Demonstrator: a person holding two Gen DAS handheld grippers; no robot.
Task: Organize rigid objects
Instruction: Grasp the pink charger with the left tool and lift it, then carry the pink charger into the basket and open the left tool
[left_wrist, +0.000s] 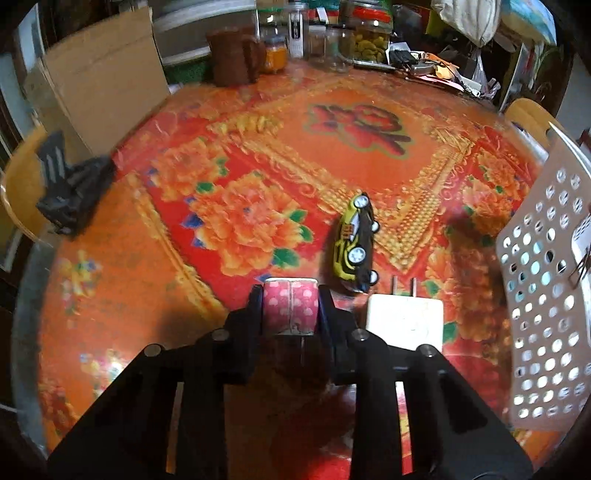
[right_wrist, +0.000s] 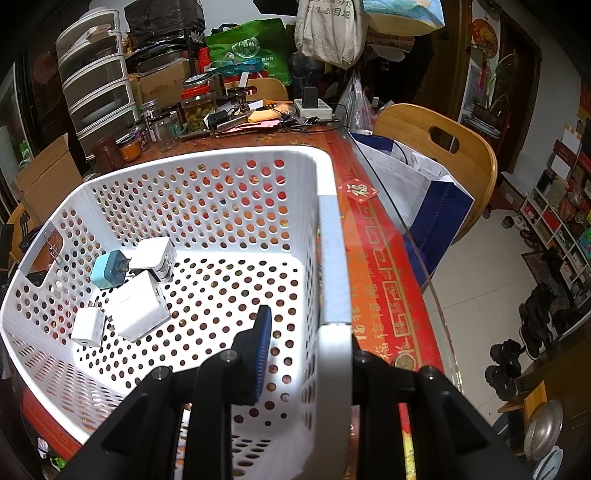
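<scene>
A pink tape roll (left_wrist: 290, 307) sits clamped between the jaws of the left hand-held gripper (left_wrist: 290, 308) low over the bench (left_wrist: 258, 155), its rear part hidden. Just right lie a white charger (left_wrist: 404, 320), prongs pointing away, and a yellow toy car (left_wrist: 355, 242) on its side, long axis running away. The right hand-held gripper (right_wrist: 303, 354) straddles the white basket (right_wrist: 334, 258) wall, its right finger hidden, so its closure is unclear.

Left wrist view looks low across the table (left_wrist: 258, 147); right looks down into the basket (right_wrist: 229, 206), shared at left's right edge.

Cluttered room: pale tiled floor (right_wrist: 476, 266), wooden chair (right_wrist: 439, 147), perhaps shelving (right_wrist: 561, 221) beyond.
</scene>
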